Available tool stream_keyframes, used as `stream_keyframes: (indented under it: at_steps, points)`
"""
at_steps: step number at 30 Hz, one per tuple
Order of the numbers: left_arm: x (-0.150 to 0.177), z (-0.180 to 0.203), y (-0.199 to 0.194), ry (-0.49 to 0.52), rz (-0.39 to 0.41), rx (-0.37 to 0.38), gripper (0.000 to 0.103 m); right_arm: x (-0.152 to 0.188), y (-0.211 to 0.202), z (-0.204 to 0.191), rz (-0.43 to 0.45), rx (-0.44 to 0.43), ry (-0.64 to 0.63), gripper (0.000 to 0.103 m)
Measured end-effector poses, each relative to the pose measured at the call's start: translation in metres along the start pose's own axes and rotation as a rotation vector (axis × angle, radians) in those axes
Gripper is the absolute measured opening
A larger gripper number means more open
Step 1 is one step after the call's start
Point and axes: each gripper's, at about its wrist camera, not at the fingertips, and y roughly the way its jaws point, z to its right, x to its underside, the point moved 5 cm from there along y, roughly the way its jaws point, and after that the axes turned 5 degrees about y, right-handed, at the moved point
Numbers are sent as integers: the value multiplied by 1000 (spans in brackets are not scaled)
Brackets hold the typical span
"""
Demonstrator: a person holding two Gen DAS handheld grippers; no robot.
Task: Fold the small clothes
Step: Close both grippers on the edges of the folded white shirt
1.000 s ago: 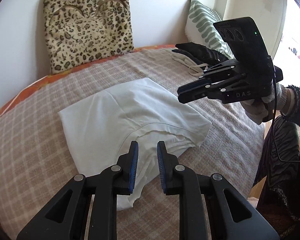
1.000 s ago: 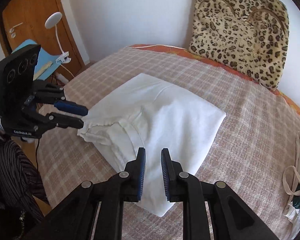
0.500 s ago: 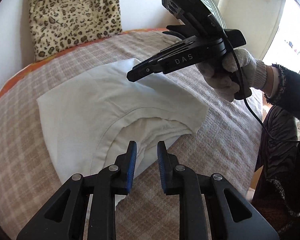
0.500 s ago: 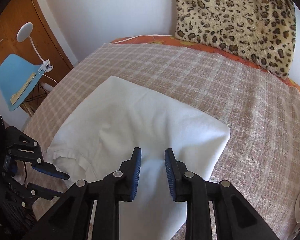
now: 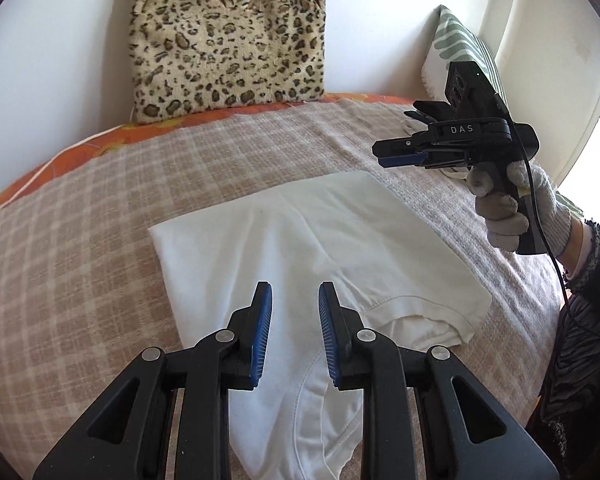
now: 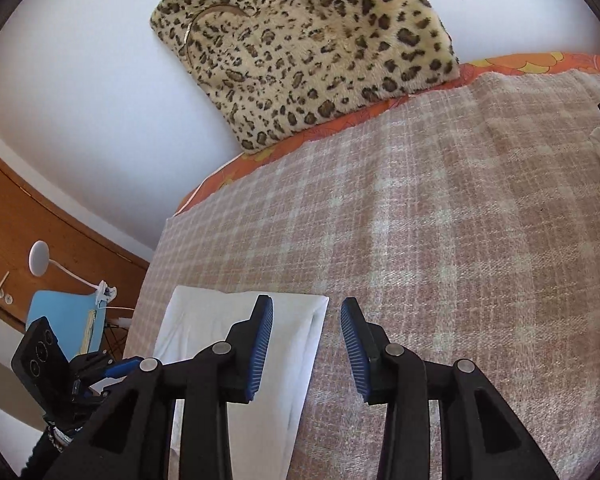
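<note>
A folded white garment (image 5: 300, 240) lies flat on the checked pink blanket (image 5: 80, 248); its hem and inner layers show at the near right. My left gripper (image 5: 295, 304) hovers open and empty over its near edge. My right gripper (image 6: 306, 320) is open and empty above the garment's far right corner (image 6: 292, 320). In the left wrist view the right gripper (image 5: 384, 156) is held in a gloved hand, raised off the bed beyond the garment's right side.
A leopard-print cushion (image 5: 228, 36) leans on the wall at the back. A striped green pillow (image 5: 460, 48) and dark and pale clothes (image 5: 428, 114) lie at the far right. A blue lamp and wooden door (image 6: 60, 312) stand left of the bed.
My right gripper lifted off the garment, moved away to its right side and opened wider. My left gripper drew back and centred over the garment's near edge, opening a little.
</note>
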Motion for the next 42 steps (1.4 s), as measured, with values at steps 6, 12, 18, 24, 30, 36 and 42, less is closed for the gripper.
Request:
stream_keyframes:
  at_steps: [6, 12, 18, 24, 30, 36, 42]
  points:
    - [18, -2, 23, 7, -66, -25, 22, 4, 29, -27, -13, 99, -171, 36]
    - [34, -2, -1, -21, -12, -60, 24, 3, 34, -45, 31, 311, -330, 31]
    - [43, -14, -46, -161, 68, -86, 42, 32, 54, -117, -38, 134, -500, 30]
    - [74, -37, -66, -416, 72, -41, 42, 54, 95, -111, -161, 219, -535, 28]
    - [100, -42, -57, -607, 59, 63, 42, 37, 51, -105, -115, 80, -370, 51]
    - [110, -40, -41, -694, 47, 125, 46, 12, 8, -51, -43, -21, -90, 70]
    - [116, -50, -29, -778, 36, 158, 46, 7, 15, -3, -65, -63, 59, 68]
